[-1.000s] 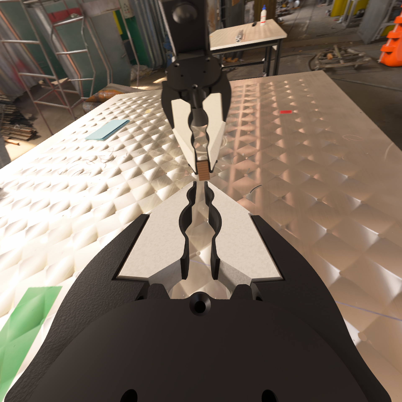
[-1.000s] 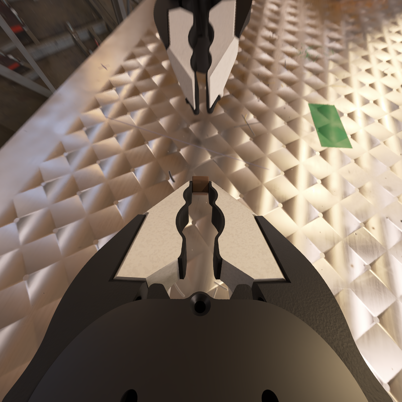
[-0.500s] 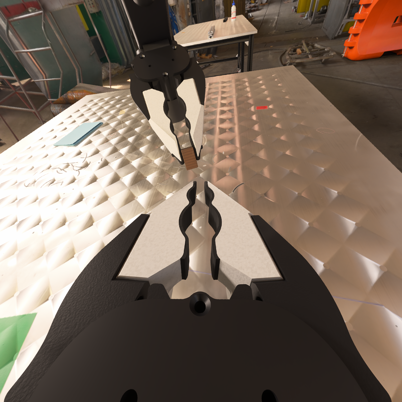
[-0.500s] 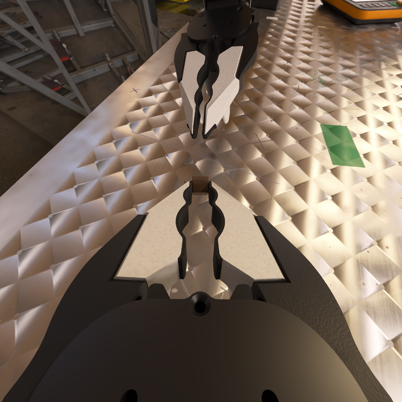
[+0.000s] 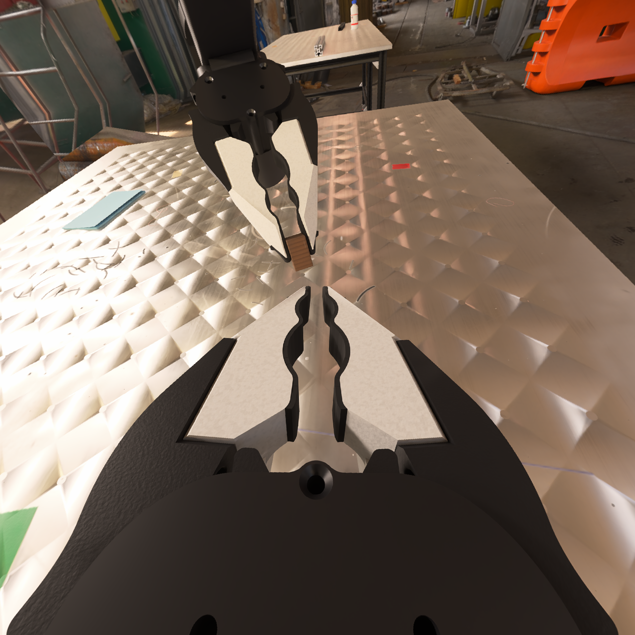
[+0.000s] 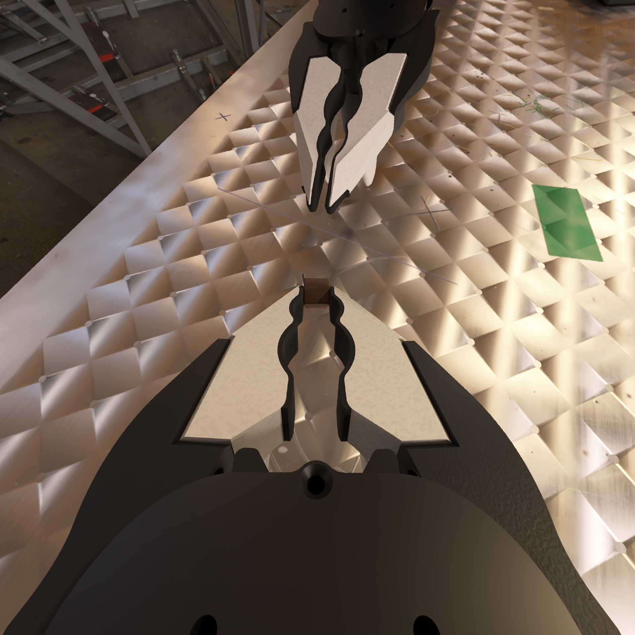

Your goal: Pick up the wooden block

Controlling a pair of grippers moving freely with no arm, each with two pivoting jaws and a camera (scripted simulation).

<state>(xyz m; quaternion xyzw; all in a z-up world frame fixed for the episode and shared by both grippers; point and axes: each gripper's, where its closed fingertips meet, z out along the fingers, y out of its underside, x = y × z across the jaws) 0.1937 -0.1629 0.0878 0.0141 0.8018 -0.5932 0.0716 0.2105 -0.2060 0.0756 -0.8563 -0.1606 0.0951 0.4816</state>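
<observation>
A small brown wooden block point(image 6: 316, 291) is clamped between the fingertips of my right gripper point(image 6: 316, 292), which holds it a little above the quilted metal table point(image 6: 481, 343). In the left wrist view the same block point(image 5: 300, 253) hangs at the tips of the right gripper point(image 5: 298, 249), which points down toward me. My left gripper point(image 5: 316, 291) faces it from a short distance, with its jaws nearly together and nothing between them. It also shows in the right wrist view point(image 6: 323, 206), apart from the block.
A green patch point(image 6: 567, 223) lies flat on the table to the right, a light blue sheet point(image 5: 104, 209) at far left, and a small red mark point(image 5: 401, 166) farther back. The table's edge point(image 6: 171, 161) runs close on the left. A wooden side table point(image 5: 330, 41) and an orange barrier point(image 5: 584, 44) stand beyond.
The right gripper keeps its hold on the block and has drifted left, then back right, in the left wrist view. The gap between the two grippers has grown a little. The left jaws are unchanged.
</observation>
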